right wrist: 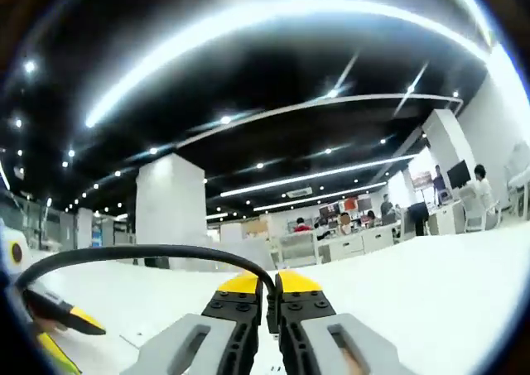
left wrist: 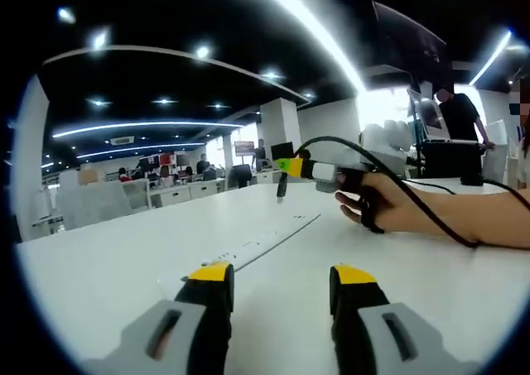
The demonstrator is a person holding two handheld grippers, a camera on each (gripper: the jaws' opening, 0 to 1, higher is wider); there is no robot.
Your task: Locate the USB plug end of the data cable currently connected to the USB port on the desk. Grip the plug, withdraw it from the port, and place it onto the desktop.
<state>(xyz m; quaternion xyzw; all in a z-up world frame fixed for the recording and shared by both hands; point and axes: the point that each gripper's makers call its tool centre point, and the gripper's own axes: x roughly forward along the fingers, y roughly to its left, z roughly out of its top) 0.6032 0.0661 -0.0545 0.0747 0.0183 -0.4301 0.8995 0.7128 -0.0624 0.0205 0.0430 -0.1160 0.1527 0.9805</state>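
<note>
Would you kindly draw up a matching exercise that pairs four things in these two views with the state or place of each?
Things:
1. left gripper
2. right gripper
3. USB plug
4. power strip

States or places:
A. lying flat on the white desk
B. shut on the black cable
C. hanging in the air above the desk
D. open, holding nothing

Pairs: 1-D, 2-B, 3-C, 4-A
</note>
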